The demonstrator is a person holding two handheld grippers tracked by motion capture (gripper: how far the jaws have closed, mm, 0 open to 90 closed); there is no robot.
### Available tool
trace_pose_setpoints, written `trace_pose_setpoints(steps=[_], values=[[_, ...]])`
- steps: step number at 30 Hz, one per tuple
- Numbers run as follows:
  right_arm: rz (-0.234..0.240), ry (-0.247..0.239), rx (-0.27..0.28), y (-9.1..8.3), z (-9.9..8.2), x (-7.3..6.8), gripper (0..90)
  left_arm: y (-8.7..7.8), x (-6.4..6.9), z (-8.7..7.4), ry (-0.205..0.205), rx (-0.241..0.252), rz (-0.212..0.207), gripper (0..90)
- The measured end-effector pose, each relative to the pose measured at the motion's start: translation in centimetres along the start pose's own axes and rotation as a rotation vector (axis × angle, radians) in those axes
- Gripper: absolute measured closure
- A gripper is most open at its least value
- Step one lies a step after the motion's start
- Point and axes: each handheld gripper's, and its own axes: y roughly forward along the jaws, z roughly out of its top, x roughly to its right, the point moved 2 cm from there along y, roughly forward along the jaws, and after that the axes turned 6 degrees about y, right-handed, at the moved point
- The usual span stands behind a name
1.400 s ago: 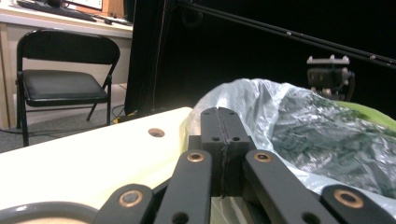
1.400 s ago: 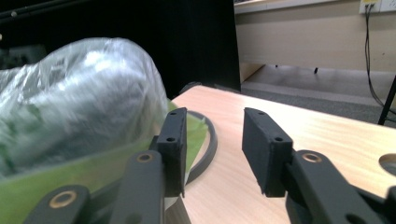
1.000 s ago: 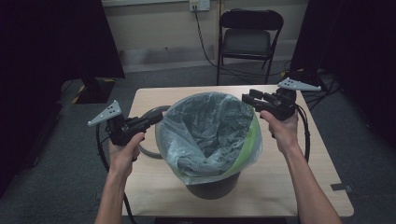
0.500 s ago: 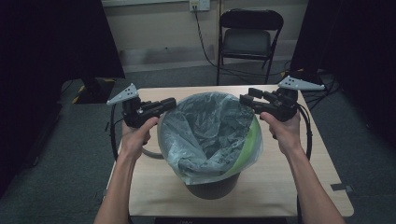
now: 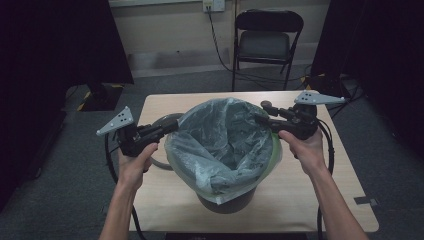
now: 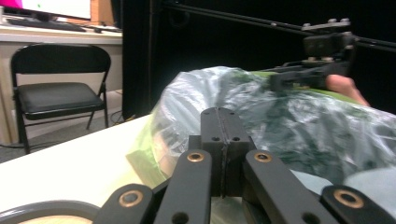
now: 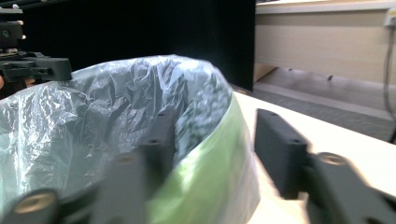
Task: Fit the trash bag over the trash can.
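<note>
A dark bin [image 5: 226, 204] with a green rim [image 5: 276, 150] stands mid-table, lined with a translucent grey bag [image 5: 225, 142] folded over the rim. My left gripper [image 5: 173, 125] is shut, its tip at the bag's left edge. In the left gripper view, the left gripper [image 6: 223, 119] shows its jaws pressed together with nothing seen between them. My right gripper [image 5: 263, 113] straddles the far right rim. The right gripper [image 7: 219, 140] has one jaw inside the bag [image 7: 116, 107] and the other outside, clear of the green rim [image 7: 210, 177]. Its jaws have just been closing.
A grey ring [image 5: 161, 164] lies on the wooden table [image 5: 310, 200] left of the bin, under my left gripper. A black folding chair [image 5: 267, 40] stands behind the table. A scrap of tape [image 5: 367, 201] sits near the table's right front corner.
My left gripper swung up toward the far rim, then came back to the bag's left edge. The right gripper shifted slightly nearer along the rim and its jaws narrowed.
</note>
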Motion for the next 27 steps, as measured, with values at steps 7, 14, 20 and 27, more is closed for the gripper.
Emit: trace_pose_setpoints(steps=[7,14,20,27], values=[[0.054,0.037,0.078,-0.5,0.3,1.6,83.0,0.2,-0.6,0.1,-0.020,0.018,0.026,76.3],[0.025,0.064,0.058,-0.1,-1.6,3.6,88.5,1.0,-0.8,0.3,-0.024,0.007,0.040,66.8],[0.005,0.074,0.017,1.3,-4.7,4.6,89.2,1.4,-0.7,0.5,-0.018,0.002,0.041,64.7],[0.005,0.068,-0.033,3.0,-6.4,4.5,76.3,2.1,-1.0,0.2,-0.011,-0.036,0.067,63.7]])
